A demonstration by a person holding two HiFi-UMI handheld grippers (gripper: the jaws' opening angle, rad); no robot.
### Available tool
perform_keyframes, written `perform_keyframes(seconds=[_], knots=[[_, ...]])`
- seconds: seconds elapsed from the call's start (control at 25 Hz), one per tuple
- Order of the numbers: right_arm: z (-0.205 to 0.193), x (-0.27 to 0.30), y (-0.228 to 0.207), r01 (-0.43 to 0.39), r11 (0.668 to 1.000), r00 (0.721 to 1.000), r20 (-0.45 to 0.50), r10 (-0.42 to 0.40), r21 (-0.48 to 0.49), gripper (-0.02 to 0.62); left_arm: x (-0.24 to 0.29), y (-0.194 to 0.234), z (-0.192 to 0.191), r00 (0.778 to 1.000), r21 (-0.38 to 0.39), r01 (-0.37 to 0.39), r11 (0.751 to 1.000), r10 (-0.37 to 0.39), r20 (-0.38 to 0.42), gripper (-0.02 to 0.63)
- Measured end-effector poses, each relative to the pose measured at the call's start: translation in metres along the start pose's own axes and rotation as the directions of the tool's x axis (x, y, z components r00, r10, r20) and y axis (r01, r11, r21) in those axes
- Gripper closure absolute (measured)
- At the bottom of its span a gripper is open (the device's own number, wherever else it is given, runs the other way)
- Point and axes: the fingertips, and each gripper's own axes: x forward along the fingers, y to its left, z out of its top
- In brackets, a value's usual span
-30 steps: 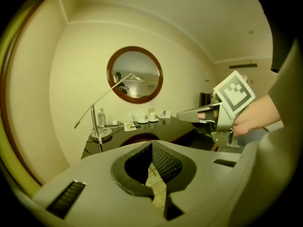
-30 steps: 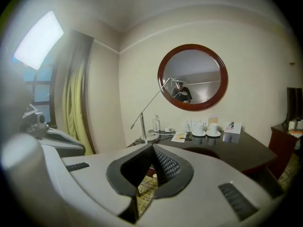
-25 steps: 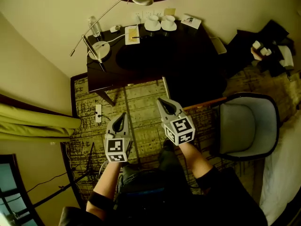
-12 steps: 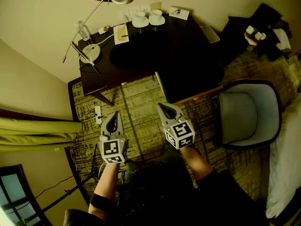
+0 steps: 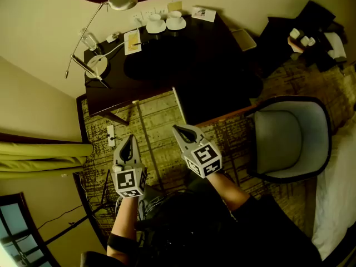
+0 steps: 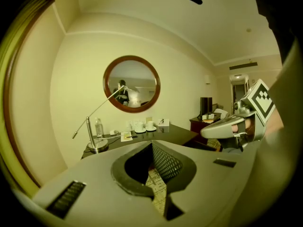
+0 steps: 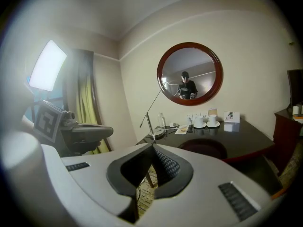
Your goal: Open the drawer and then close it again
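Note:
A dark wooden desk (image 5: 183, 65) stands against the far wall, its top also in the left gripper view (image 6: 173, 133) and the right gripper view (image 7: 241, 138). I cannot make out a drawer front in any view. My left gripper (image 5: 128, 139) hangs over the patterned carpet, short of the desk's front edge, shut with nothing in it (image 6: 152, 144). My right gripper (image 5: 178, 129) is beside it, a little nearer the desk, also shut and empty (image 7: 152, 145). Each gripper shows in the other's view: the right one (image 6: 226, 126), the left one (image 7: 90, 131).
On the desk stand a swing-arm lamp (image 5: 97, 64), a water bottle (image 5: 90, 41), two cups on saucers (image 5: 164, 22) and some cards. A round mirror (image 6: 131, 83) hangs above. A grey armchair (image 5: 286, 138) stands to the right, green curtains (image 5: 44, 152) to the left, cables on the carpet.
In the head view both grippers have drifted left, and the desk has slid up and to the left in the picture. Both grippers stay shut and empty.

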Motion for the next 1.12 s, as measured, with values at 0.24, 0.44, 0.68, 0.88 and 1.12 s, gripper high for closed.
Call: perform_keyframes(seconds=[0.24, 0.44, 0.68, 0.88, 1.12], knots=[[0.001, -0.011, -0.026, -0.005, 1.000, 1.000, -0.001, 0.005, 0.025, 0.591, 0.015, -0.037, 0.013, 1.000, 0.014, 0.013, 1.000, -0.013, 0.007, 0.600], [0.003, -0.004, -0.038, 0.044, 0.997, 0.999, 0.014, -0.045, 0.064, 0.591, 0.031, -0.046, 0.014, 0.995, 0.094, 0.097, 0.991, -0.098, 0.002, 0.601], [-0.005, -0.016, -0.056, 0.145, 0.970, 0.988, 0.020, -0.152, 0.196, 0.592, 0.036, -0.063, 0.019, 0.975, 0.175, 0.216, 0.961, -0.221, 0.010, 0.600], [-0.029, -0.040, -0.087, 0.246, 0.937, 0.966, 0.015, -0.258, 0.249, 0.591, 0.041, -0.088, 0.010, 0.951, 0.275, 0.292, 0.916, -0.308, 0.019, 0.600], [-0.064, -0.087, -0.132, 0.322, 0.858, 0.939, -0.016, -0.345, 0.401, 0.591, 0.048, -0.132, 0.007, 0.931, 0.260, 0.353, 0.899, -0.364, -0.005, 0.600]])
